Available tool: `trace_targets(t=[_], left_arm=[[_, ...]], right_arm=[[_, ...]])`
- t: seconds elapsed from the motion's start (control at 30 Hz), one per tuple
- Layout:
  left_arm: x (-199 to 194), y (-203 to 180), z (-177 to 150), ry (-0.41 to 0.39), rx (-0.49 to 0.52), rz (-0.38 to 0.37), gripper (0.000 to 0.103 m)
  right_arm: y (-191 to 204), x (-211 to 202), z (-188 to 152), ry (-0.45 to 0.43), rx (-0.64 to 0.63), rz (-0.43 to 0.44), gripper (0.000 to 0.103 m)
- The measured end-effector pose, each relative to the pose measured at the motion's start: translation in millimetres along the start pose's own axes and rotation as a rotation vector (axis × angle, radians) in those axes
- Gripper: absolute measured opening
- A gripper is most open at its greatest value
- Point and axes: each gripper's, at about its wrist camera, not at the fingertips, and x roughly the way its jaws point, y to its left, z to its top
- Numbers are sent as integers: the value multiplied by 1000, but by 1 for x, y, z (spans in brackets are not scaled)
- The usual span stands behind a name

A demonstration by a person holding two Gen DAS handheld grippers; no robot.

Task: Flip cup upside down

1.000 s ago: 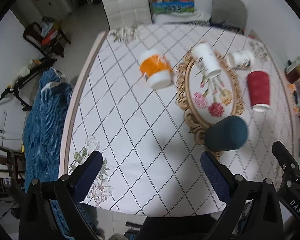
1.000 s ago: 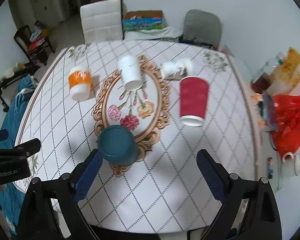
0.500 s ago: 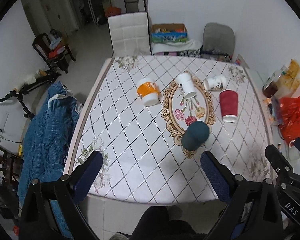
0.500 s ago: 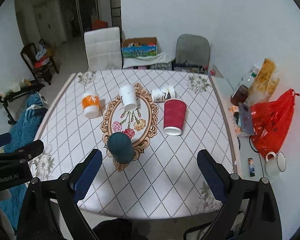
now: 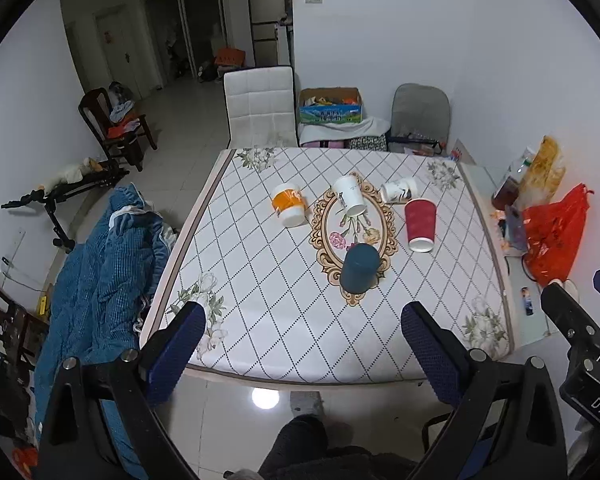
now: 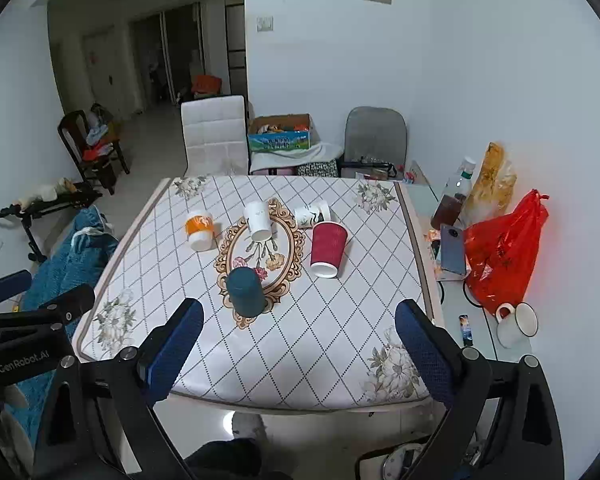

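Standing upside down already, the teal cup (image 6: 245, 293) at 12 o'clock needs no grasp; both grippers (image 5: 300, 344) (image 6: 298, 340) are held released and well apart from it.

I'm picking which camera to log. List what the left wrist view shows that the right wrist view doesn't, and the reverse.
Only the left wrist view: the right gripper at its right edge.
Only the right wrist view: the white mug, the phone, and the left gripper.
Both: the table, the teal cup and the red cup.
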Motion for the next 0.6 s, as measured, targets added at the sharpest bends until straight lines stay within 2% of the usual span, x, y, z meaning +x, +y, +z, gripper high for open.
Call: trace_targets(t=[0.3, 0.6], left_arm=[[-41, -3, -13, -53, 0, -6, 100], [-55, -7, -25, -68, 6, 3, 100]], right_arm=[[-6, -49, -9, -39, 10, 18, 99], [-6, -57, -10, -41, 8, 30, 99]])
